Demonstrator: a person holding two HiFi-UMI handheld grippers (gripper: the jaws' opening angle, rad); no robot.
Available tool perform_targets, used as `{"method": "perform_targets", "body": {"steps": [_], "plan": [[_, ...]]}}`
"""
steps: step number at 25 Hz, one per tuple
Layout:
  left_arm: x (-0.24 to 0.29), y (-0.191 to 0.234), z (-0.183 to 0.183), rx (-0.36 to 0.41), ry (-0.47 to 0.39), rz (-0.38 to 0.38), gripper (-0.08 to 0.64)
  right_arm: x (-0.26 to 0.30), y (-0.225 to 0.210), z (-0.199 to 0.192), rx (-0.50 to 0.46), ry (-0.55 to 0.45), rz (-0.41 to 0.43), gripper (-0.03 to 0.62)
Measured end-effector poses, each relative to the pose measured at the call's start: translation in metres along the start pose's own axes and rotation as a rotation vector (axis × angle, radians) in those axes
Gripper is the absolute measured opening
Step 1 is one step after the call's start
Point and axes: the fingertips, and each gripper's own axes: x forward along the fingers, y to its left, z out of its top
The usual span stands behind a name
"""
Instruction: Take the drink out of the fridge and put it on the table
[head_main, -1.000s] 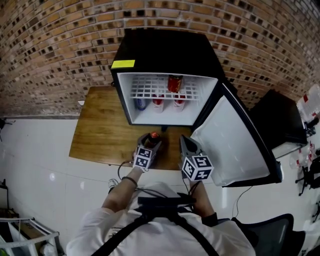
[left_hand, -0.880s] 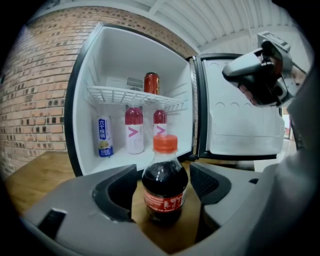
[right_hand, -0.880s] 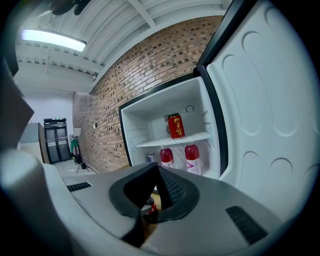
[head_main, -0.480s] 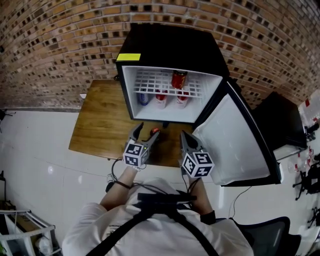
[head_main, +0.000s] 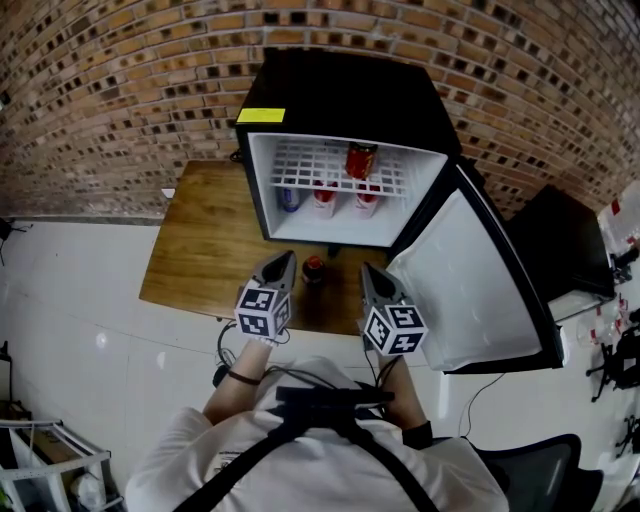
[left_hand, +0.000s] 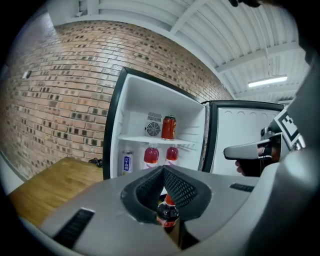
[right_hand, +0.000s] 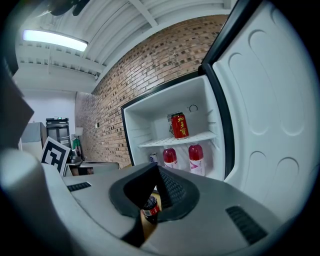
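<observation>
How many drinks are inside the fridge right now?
4: a red can on the wire shelf; below, a blue-and-white can at left, a middle bottle and a right bottle, both red. More may hide behind them.

Black fridge (head_main: 340, 95) with white inside and yellow sticker (head_main: 261, 115), red can (head_main: 360, 160), dark bottle (head_main: 313, 277) with red cap, brown wood-grain table (head_main: 195, 250), red-brown brick wall (head_main: 120, 90), black-and-white square markers on left gripper (head_main: 287, 257) and right gripper (head_main: 365, 269)

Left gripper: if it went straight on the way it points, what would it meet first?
Likely the open fridge, around the two red drinks under its shelf. The cola bottle on the table sits below the shut left gripper, so probably missed; depth unclear.
</observation>
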Motion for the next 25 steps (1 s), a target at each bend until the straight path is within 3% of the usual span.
{"method": "perform_targets", "body": {"steps": [25], "plan": [[0.0053, -0.0079, 0.0052, -0.013, 0.052, -0.012, 0.0, 0.0012, -0.0056, -0.0031, -0.03, 0.016, -0.016, 0.013]]}}
